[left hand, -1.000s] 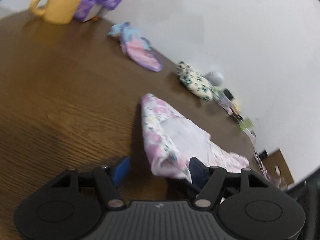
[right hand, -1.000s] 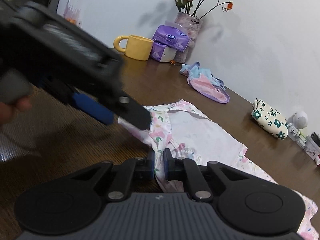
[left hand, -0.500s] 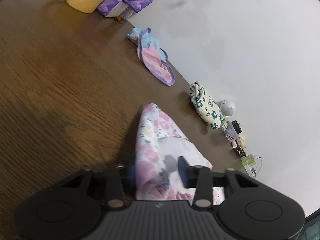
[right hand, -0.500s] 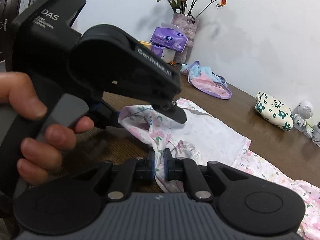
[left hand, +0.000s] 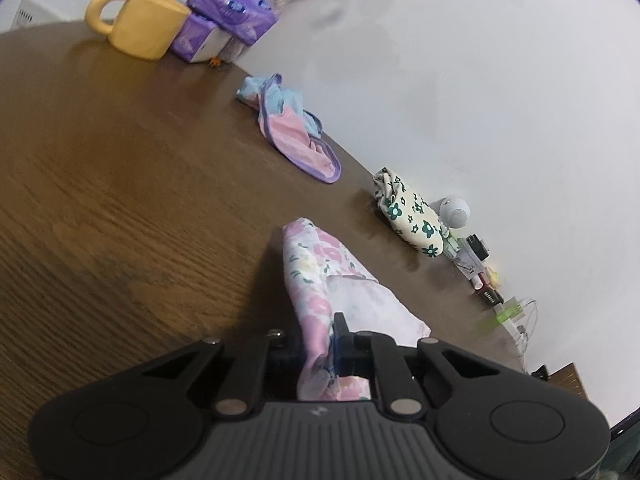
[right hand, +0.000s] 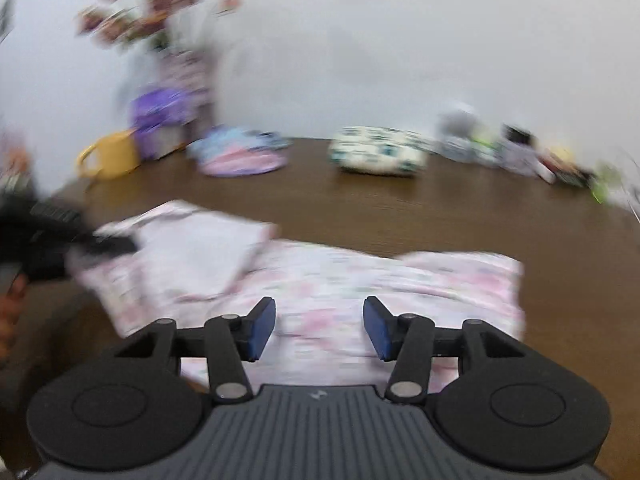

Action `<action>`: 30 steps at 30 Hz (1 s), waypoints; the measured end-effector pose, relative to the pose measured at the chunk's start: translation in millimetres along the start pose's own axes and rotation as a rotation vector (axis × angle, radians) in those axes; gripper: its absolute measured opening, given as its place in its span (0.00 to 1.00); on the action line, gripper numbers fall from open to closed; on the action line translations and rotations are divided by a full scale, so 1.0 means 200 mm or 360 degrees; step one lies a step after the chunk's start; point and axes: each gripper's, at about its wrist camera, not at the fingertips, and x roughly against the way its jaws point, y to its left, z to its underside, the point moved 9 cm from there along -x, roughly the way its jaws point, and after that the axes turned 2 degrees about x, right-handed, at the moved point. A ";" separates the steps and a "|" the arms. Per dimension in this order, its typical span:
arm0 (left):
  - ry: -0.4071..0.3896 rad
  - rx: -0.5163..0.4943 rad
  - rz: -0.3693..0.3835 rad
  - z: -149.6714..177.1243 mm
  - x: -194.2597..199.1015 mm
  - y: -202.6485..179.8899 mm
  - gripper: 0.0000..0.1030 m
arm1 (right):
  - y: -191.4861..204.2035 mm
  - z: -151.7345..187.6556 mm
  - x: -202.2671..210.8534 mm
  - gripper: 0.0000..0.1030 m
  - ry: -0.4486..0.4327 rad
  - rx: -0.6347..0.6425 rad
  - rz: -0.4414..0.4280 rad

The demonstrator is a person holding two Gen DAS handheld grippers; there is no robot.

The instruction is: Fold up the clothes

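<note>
Floral garment [left hand: 320, 308] pinched between left fingers [left hand: 340, 330], right fingers [right hand: 262, 328] opening above it

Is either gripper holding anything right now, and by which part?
The left gripper pinches the floral garment by a bunched edge. The right gripper holds nothing; its jaws are opening above the cloth.

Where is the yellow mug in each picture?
Left wrist view: the yellow mug stands top left on the table, handle pointing left, beside the purple tissue pack.
Right wrist view: the mug is far left, blurred, at the table's back edge.
Shared landmark: the purple tissue pack, right next to the mug in both.
</note>
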 end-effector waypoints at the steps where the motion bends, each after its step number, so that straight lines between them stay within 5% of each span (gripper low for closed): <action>1: -0.0010 -0.0019 -0.0010 0.00 0.00 -0.01 0.10 | -0.05 -0.01 0.01 0.49 -0.0009 -0.0046 0.0006; 6: -0.0064 -0.0130 -0.0067 -0.04 0.02 -0.04 0.10 | -0.12 -0.04 -0.01 0.48 -0.0024 0.0035 0.0010; 12: -0.0096 -0.0241 -0.0160 -0.09 0.03 -0.04 0.10 | -0.02 0.02 -0.16 0.47 0.0142 0.0352 -0.0031; 30: -0.0165 -0.0656 -0.0387 -0.18 0.02 -0.12 0.09 | 0.00 0.05 -0.20 0.48 0.0158 0.0197 -0.0183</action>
